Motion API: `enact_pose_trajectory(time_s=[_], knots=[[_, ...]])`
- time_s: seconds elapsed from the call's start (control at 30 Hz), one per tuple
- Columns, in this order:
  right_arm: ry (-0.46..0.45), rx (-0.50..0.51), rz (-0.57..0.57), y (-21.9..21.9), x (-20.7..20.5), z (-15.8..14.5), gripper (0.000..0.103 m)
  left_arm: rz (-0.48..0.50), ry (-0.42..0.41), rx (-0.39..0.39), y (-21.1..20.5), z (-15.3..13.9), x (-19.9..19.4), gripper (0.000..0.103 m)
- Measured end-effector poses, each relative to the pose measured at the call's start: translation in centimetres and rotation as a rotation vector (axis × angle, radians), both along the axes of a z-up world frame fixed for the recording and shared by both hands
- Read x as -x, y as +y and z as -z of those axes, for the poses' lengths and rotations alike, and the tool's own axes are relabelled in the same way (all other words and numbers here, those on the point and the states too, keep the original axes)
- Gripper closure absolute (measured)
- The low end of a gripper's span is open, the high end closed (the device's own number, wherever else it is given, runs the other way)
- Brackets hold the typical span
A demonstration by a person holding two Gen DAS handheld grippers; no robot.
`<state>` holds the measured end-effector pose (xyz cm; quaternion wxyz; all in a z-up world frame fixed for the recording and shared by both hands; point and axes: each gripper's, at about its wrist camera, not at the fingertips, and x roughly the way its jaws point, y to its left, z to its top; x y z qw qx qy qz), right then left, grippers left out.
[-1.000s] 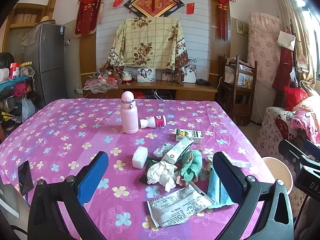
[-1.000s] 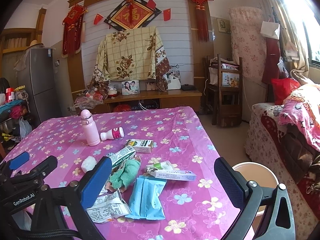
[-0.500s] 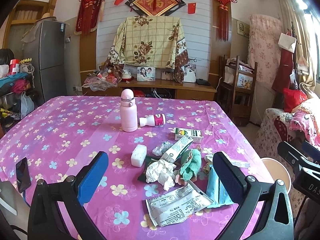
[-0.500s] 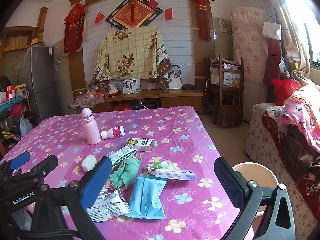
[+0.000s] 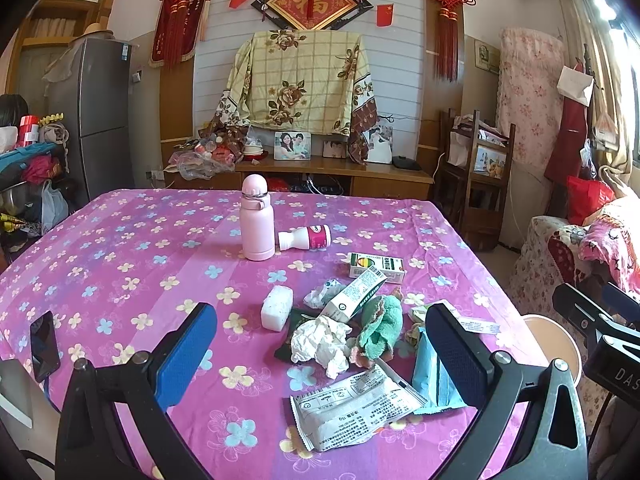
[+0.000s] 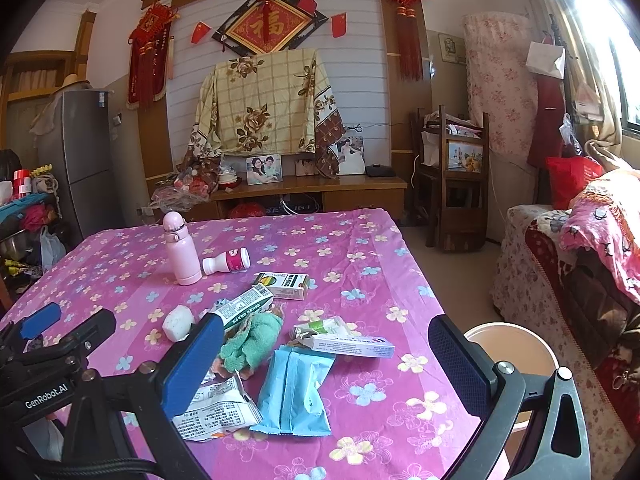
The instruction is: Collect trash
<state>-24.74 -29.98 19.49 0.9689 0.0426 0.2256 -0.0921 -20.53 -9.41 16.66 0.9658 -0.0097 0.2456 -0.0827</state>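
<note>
Trash lies in a heap on the pink flowered tablecloth point(image 5: 120, 264): a crumpled white tissue point(image 5: 320, 340), a green rag point(image 5: 380, 328), a white printed wrapper point(image 5: 352, 404), a blue packet point(image 6: 294, 392), a long white box point(image 6: 348, 344), a green-white carton point(image 5: 356, 292) and a small box point(image 5: 376, 266). My left gripper point(image 5: 320, 356) is open and empty, above the near part of the heap. My right gripper point(image 6: 326, 368) is open and empty, over the blue packet. A tan bin point(image 6: 512, 352) stands on the floor beside the table's right edge.
A pink flask point(image 5: 257, 220) stands upright mid-table with a small white bottle point(image 5: 306, 238) lying beside it. A white block point(image 5: 276, 308) lies left of the heap. A phone point(image 5: 44, 344) lies at the table's left edge. A sofa point(image 6: 580, 272) is at the right.
Both views have shifted slightly, the table contents sitting a little lower and closer. Both grippers stay open and nothing on the table has moved.
</note>
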Motion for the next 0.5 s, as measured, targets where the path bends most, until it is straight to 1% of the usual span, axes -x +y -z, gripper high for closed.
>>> enact_pose_trajectory(time_s=[0.5], knots=[[0.009,-0.011,-0.011,-0.07,-0.06,0.40,0.000,0.002,0.002,0.005,0.02,0.20,0.01,0.000]])
